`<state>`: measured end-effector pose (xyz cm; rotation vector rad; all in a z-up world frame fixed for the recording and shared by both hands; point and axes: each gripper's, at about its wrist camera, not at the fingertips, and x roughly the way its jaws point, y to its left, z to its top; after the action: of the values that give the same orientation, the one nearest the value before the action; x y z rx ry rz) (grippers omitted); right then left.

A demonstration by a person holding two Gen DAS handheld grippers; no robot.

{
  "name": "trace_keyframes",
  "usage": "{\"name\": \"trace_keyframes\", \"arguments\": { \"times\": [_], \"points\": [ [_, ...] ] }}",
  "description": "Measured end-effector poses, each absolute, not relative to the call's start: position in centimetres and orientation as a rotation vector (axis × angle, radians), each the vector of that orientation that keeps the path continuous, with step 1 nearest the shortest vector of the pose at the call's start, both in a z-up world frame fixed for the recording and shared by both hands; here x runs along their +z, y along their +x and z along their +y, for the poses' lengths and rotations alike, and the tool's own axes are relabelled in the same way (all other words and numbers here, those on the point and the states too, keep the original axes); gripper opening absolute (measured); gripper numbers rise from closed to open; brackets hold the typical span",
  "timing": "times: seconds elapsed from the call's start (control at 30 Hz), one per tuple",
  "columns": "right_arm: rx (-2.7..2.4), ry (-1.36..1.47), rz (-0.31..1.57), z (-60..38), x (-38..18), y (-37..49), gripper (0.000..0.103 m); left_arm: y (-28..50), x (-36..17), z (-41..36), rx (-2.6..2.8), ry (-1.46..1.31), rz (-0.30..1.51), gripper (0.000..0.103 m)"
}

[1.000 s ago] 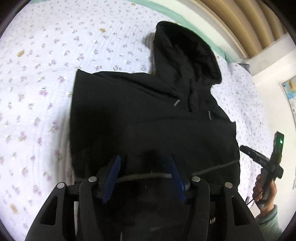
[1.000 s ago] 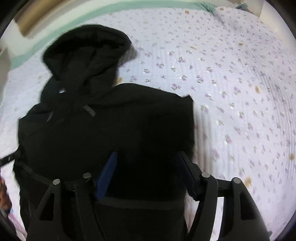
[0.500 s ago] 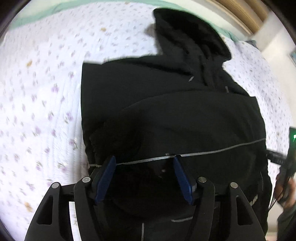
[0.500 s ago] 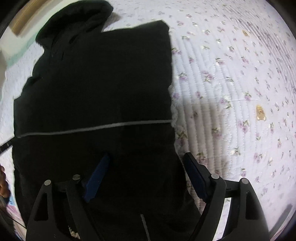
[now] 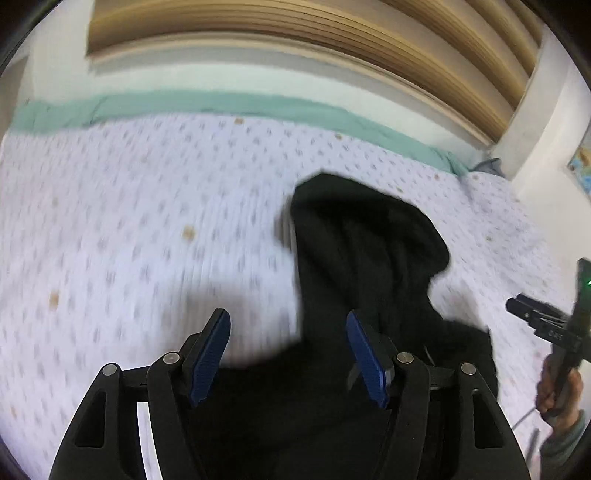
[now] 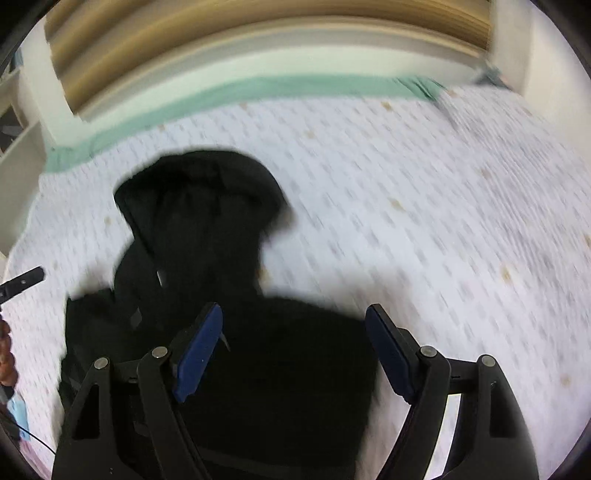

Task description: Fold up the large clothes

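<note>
A black hooded jacket [image 5: 369, 266] lies on a bed with a white floral quilt [image 5: 129, 221]; its hood points toward the far wall. It also shows in the right wrist view [image 6: 207, 229], hood at upper left, body under my fingers. My left gripper [image 5: 288, 332] is open and empty, above the jacket's left edge. My right gripper [image 6: 295, 328] is open and empty, above the jacket's body. The right gripper also shows at the right edge of the left wrist view [image 5: 546, 328], held in a hand. Both views are motion-blurred.
A green sheet edge [image 5: 221, 107] runs along the bed's far side, under a white wall and wooden slats [image 5: 332, 33]. A white shelf unit [image 6: 22, 122] stands at left in the right wrist view. Bare quilt [image 6: 443, 221] spreads right of the jacket.
Both grippers have tilted up and moved toward the hood end; the wall now shows. The grey-striped hem that lay between the left fingers is out of view. Both grippers stay open.
</note>
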<state>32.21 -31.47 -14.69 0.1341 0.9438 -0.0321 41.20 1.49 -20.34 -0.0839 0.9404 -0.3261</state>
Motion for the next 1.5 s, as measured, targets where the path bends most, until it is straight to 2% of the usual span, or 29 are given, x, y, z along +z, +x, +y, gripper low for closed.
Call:
{"name": "trace_keyframes", "arguments": {
  "times": [0.17,0.43,0.47,0.5,0.53,0.57,0.63,0.7,0.8,0.87,0.93,0.97,1.03,1.07,1.1,1.13,1.2,1.23,1.4,1.47,1.5],
  "points": [
    [-0.023,0.139,0.931,-30.1,-16.6,39.9,0.081,48.0,-22.9,-1.2,-0.329,-0.12,0.979,0.067],
    [-0.099,0.229,1.071,-31.8,-24.5,46.3,0.08,53.4,-27.8,-5.3,-0.275,-0.06,1.078,0.067],
    [-0.079,0.259,1.091,-31.7,-25.3,47.1,0.076,54.3,-28.7,-5.6,-0.249,-0.054,1.082,0.067],
    [-0.044,0.307,1.114,-31.7,-26.1,47.6,0.058,54.8,-29.1,-5.5,-0.231,-0.057,1.08,0.066],
    [-0.024,0.339,1.131,-31.6,-26.7,47.7,0.025,55.4,-29.6,-5.0,-0.206,-0.065,1.082,0.058],
    [-0.052,0.339,1.134,-31.7,-26.8,47.8,0.012,56.2,-29.8,-3.7,-0.176,-0.087,1.098,0.03],
    [-0.066,0.351,0.981,-32.7,-23.9,45.7,0.007,56.5,-29.0,-0.7,-0.226,-0.235,1.122,0.026],
    [-0.021,0.363,0.888,-33.5,-20.9,43.6,0.007,54.7,-27.1,2.0,-0.33,-0.341,1.077,0.029],
    [-0.015,0.22,0.878,-31.7,-19.8,42.5,0.007,52.9,-26.2,2.0,-0.325,-0.274,1.08,0.029],
    [-0.034,0.179,0.936,-31.1,-22.2,43.3,0.007,53.2,-27.9,1.8,-0.306,-0.246,1.112,0.03],
    [-0.026,0.253,1.034,-32.2,-25.7,44.5,0.007,54.2,-31.1,1.5,-0.26,-0.209,1.191,0.033],
    [-0.028,0.288,1.092,-32.8,-27.9,45.1,0.007,54.7,-33.3,1.0,-0.231,-0.156,1.241,0.042],
    [-0.027,0.325,1.149,-33.3,-30.6,45.4,0.017,54.6,-35.6,-0.6,-0.223,-0.025,1.226,0.046],
    [-0.031,0.34,1.143,-33.4,-31.1,45.3,0.017,54.1,-35.3,-1.4,-0.207,0.037,1.199,0.046],
    [-0.041,0.333,1.135,-33.3,-30.8,45.1,0.023,53.8,-35.0,-1.9,-0.196,0.072,1.189,0.047],
    [-0.065,0.296,1.135,-33.0,-30.2,44.9,0.033,53.5,-34.6,-2.2,-0.187,0.097,1.177,0.047],
    [-0.098,0.225,1.118,-32.8,-29.2,44.4,0.048,52.7,-33.7,-2.1,-0.212,0.107,1.149,0.047],
    [-0.097,0.197,1.106,-32.8,-28.7,43.9,0.052,52.3,-33.3,-1.8,-0.228,0.097,1.144,0.047],
    [-0.042,0.159,1.065,-33.1,-25.0,40.1,0.052,49.0,-28.9,1.7,-0.304,-0.013,1.079,0.047],
    [-0.057,0.168,0.991,-33.0,-22.3,39.1,0.053,48.6,-26.2,2.1,-0.316,-0.048,1.016,0.047],
    [-0.045,0.188,0.931,-32.9,-20.6,39.0,0.059,48.7,-25.2,1.7,-0.329,-0.055,0.988,0.048]
  ]
}}
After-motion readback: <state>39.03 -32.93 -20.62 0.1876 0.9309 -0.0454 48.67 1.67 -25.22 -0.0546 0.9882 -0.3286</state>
